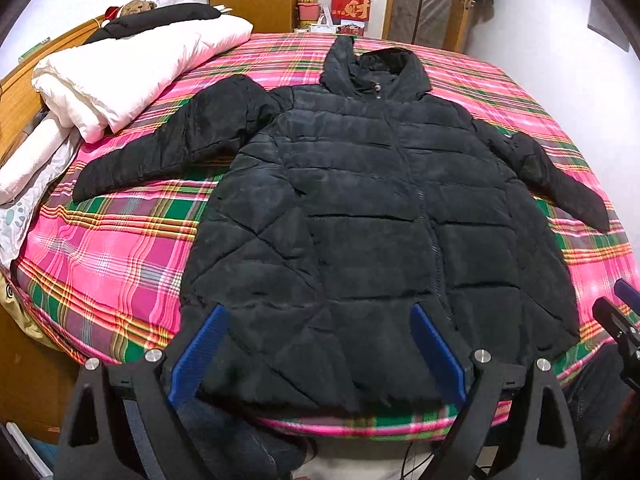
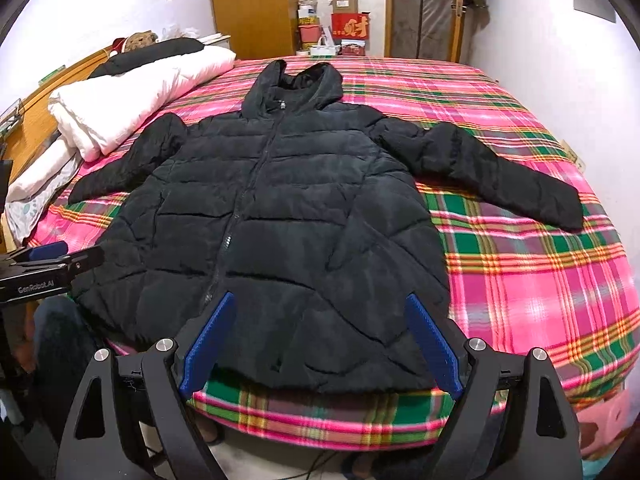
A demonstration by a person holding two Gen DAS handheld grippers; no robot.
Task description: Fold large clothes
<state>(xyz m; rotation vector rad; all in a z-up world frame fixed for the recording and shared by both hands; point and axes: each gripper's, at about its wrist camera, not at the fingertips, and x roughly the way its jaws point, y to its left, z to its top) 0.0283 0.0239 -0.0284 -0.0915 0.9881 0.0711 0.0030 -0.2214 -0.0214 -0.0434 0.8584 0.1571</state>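
Nearest the cameras, the left gripper and the right gripper both hover at the foot of the bed, jaws spread wide and holding nothing. Each pair of blue pads frames part of the hem of the black puffer jacket, apart from the fabric as far as can be told. In the left wrist view the other gripper shows at about 4 o'clock; in the right wrist view the left one shows at about 9 o'clock.

The jacket lies front up and zipped on the pink plaid bedspread, hem towards 6 o'clock, hood towards 12 o'clock. One sleeve reaches out to about 10 o'clock, the other sleeve to about 3 o'clock. Both lie flat and unfolded.

Judging from this, the folding has not begun: the garment is spread out and ready, and everything remains, likely sleeves in over the body, then hem up towards the hood.

Farther off, at about 10 o'clock, a rolled white quilt rests on the bed just beside the near sleeve. Beyond the hood stand boxes and a wooden wardrobe.
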